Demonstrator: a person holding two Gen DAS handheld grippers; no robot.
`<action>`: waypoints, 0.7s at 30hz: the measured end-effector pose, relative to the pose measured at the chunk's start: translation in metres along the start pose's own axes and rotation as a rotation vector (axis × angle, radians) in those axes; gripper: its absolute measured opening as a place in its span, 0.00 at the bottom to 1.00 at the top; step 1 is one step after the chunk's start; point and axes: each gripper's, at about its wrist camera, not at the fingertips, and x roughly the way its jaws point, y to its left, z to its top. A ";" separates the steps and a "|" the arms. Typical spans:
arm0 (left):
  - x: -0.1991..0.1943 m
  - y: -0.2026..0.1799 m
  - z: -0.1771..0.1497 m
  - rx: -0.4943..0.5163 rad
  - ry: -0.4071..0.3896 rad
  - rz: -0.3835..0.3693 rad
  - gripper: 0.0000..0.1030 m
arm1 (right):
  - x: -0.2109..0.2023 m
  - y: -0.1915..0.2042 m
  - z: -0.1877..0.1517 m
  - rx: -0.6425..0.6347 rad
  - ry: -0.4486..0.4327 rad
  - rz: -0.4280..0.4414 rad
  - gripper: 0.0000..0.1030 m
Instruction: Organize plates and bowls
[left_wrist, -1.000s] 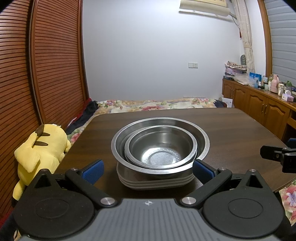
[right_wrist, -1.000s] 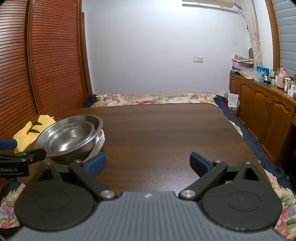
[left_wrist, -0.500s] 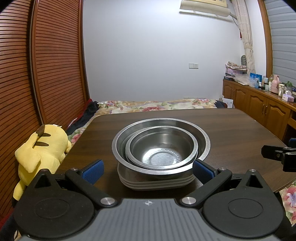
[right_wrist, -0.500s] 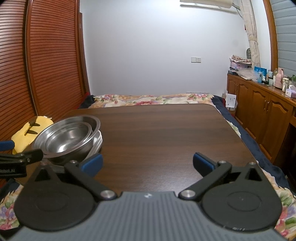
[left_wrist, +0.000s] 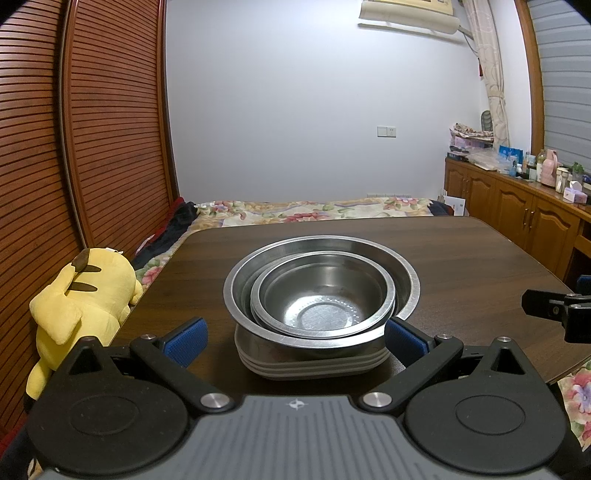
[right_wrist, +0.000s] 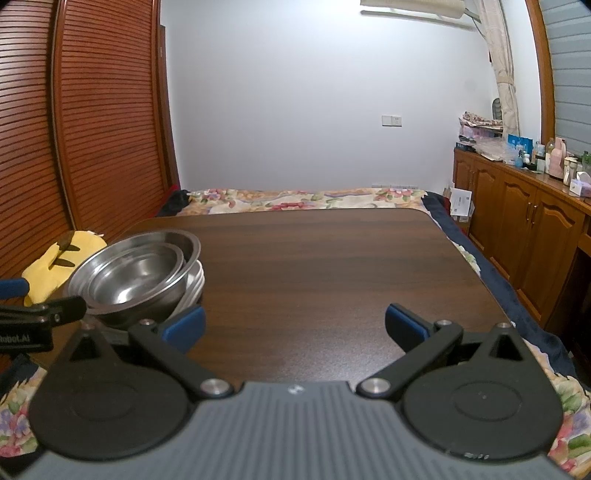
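Left gripper (left_wrist: 293, 338): jaws spread wide, nothing between the blue pads (left_wrist: 184, 336) but air and the near side of the stack. It hangs low at the near edge of the table (left_wrist: 480, 266), looking straight across it. Dead ahead, centred between the two fingers, stands the stack of plates (left_wrist: 314, 360), pale and ribbed at the rim, with the large steel bowl (left_wrist: 406, 284) seated on top and the small steel bowl (left_wrist: 321, 295) nested inside it, all upright. The right pad sits just beside the plates' right edge; the left pad stands clear of the left edge. Right gripper (right_wrist: 293, 325): jaws likewise wide apart, holding nothing, aimed over bare tabletop. From its view the nested bowls (right_wrist: 136, 273) lie off to the near left, outside its left finger, with the other gripper's finger crossing in front of them. Judgement: the left gripper is the nearer and better aligned; the stack is round, so no long axis governs the approach, only the width against the opening. The spread looks about equal to the plate width, tight for a straddle; a rim pinch on one bowl looks more practical. Whether more sorting remains cannot be told. A yellow plush toy (left_wrist: 81, 295) lies off the table's left edge, a flowered bedspread (left_wrist: 314, 210) beyond the far edge.
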 end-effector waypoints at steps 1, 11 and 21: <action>0.000 0.000 -0.001 0.000 0.000 0.000 1.00 | 0.000 0.000 0.000 0.001 0.000 0.000 1.00; 0.000 -0.001 -0.001 0.000 0.000 0.000 1.00 | 0.003 0.000 -0.001 0.006 0.002 -0.002 1.00; -0.001 0.000 0.000 0.001 -0.001 -0.001 1.00 | 0.003 0.000 -0.001 0.007 0.001 -0.001 1.00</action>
